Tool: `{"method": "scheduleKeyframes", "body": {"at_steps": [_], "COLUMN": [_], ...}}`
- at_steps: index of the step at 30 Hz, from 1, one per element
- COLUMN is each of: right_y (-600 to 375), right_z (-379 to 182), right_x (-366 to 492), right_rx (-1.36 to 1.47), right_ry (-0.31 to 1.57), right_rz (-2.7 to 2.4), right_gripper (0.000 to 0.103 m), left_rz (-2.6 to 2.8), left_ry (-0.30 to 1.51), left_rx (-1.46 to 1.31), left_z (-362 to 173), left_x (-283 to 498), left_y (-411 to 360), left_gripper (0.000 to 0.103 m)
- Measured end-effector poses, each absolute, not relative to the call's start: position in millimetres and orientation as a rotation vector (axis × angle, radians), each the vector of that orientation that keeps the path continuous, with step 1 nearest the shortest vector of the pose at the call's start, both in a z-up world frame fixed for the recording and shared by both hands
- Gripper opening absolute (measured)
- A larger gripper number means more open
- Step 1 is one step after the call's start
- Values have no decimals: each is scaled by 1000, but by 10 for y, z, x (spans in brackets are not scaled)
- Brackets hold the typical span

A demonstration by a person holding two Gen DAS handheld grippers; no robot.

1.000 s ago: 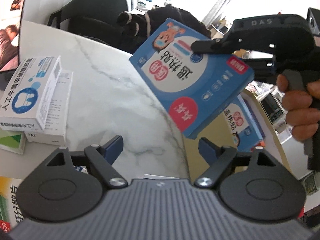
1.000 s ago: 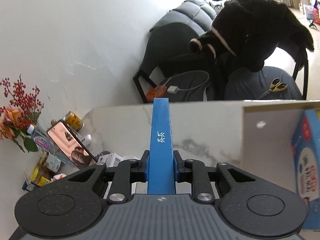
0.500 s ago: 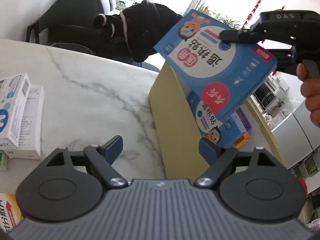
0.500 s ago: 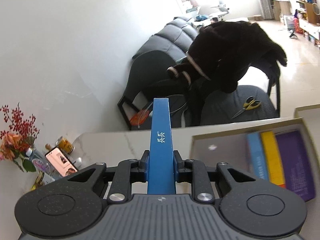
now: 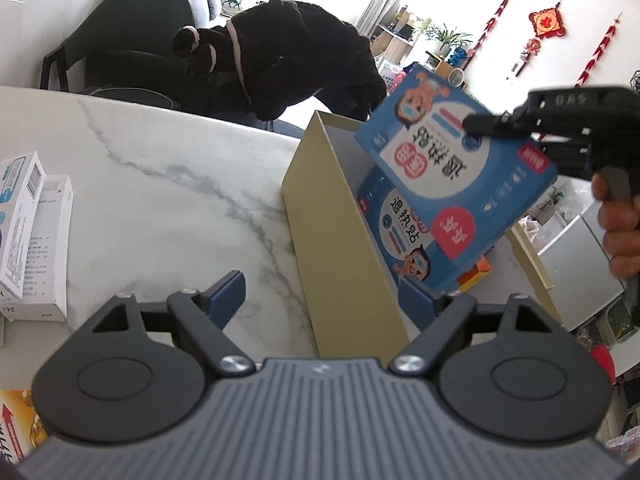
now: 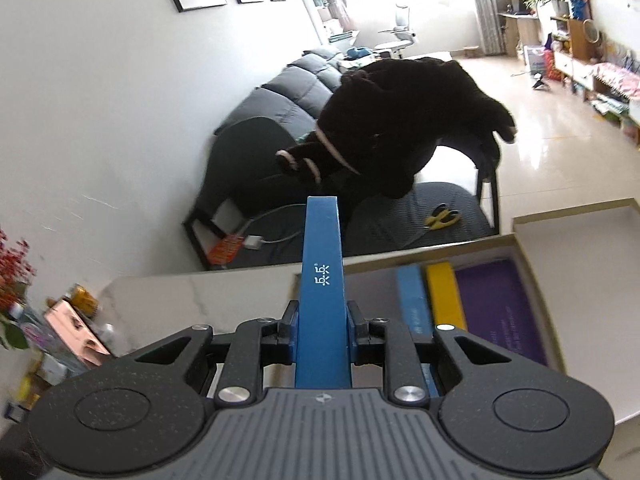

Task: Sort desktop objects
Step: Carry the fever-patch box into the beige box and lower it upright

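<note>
My right gripper point(image 6: 322, 330) is shut on a flat blue box point(image 5: 456, 172), seen edge-on in the right wrist view point(image 6: 322, 280). It holds the box tilted over an open tan cardboard box point(image 5: 340, 236). A matching blue box point(image 5: 404, 236) stands inside, beside a yellow box point(image 6: 444, 296) and a purple box point(image 6: 500, 308). The right gripper also shows in the left wrist view point(image 5: 492, 126). My left gripper point(image 5: 320, 292) is open and empty, low over the marble table point(image 5: 160, 184), straddling the tan box's near wall.
White medicine boxes point(image 5: 28, 236) lie at the table's left; an orange box point(image 5: 16, 424) is at the bottom left. A chair with a black plush toy point(image 5: 288, 56) stands behind the table. A phone point(image 6: 76, 328), a can and flowers crowd the far left corner.
My right gripper has carried the blue box rightward and down over the open tan box. My left gripper has swung right toward the tan box and stays open.
</note>
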State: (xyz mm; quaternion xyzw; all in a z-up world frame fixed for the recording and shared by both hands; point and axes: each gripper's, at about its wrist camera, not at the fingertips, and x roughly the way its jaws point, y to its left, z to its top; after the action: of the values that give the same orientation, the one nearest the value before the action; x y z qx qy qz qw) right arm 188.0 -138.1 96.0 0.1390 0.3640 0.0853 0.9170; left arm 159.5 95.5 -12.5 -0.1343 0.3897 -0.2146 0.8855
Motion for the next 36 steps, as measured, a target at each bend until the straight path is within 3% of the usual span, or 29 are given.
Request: {"method": "scheduleKeyframes", "body": {"at_steps": [15,25,31,34,36], "right_y": [-939,-967,-907,-813,-794], "right_z": [348,322,315,302,310], "right_x": [1891,1971,1983,2005,2038], "right_rx": [-34,-127,-219,-268,-259], "right_ry": [698,949,974,980,994], "right_rz": [61,169,178,193,210], "right_gripper": [24,24,16,20,28], "left_rz": [-427,-425,-432,-433,-432], "left_ry": [836,847,863,864,865], "left_rx": [-261,-273,-275,-276,-274], "left_z": [-228,-284,-354,-360,-353], "left_x": [1608,1623,1621,1607,1597], "left_y": [961,976,935,936,942], "left_gripper": [85,85,85,85,85]}}
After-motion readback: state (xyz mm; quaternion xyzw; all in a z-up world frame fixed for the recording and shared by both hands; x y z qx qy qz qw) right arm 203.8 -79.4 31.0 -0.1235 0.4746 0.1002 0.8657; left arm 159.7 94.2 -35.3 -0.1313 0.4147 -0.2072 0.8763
